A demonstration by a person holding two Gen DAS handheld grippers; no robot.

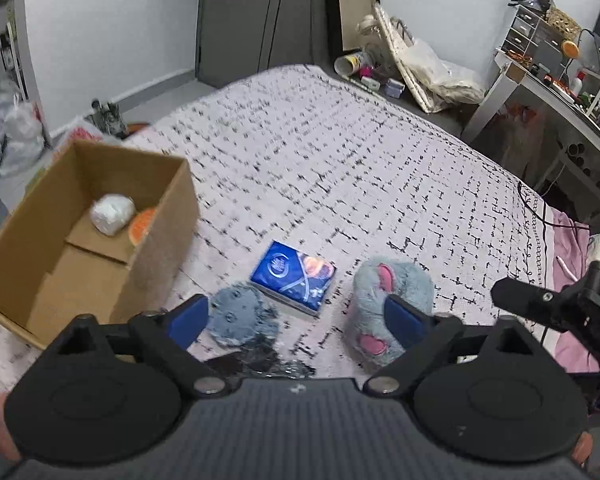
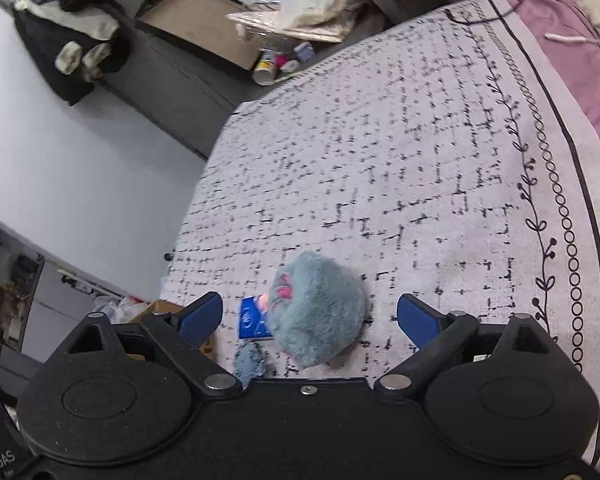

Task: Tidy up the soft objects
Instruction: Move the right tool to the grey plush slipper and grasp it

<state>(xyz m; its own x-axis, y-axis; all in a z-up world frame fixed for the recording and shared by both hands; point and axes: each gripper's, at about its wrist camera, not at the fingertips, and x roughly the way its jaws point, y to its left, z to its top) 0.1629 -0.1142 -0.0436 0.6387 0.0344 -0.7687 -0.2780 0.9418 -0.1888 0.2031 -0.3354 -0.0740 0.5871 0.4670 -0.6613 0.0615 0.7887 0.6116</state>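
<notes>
My left gripper [image 1: 296,316] jaws wide, empty, over blue-grey cloth [image 1: 242,316]; likely next grab. My right gripper [image 2: 310,320] jaws spread, empty, straddling fluffy blue plush [image 2: 320,312]. Tissue pack [image 1: 294,276] lies between both on bedspread [image 1: 340,160]. Cardboard box [image 1: 156,240] at left holds white ball [image 1: 112,214], orange item [image 1: 142,226]; near wall blocks direct path.

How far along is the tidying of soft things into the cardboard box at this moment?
Partly done. The cardboard box already holds a white bundle and an orange item. Nothing is gripped: the left hand-held gripper and right hand-held gripper are both open. Left on the bed: the grey-blue cloth, blue tissue pack and fluffy plush.
</notes>
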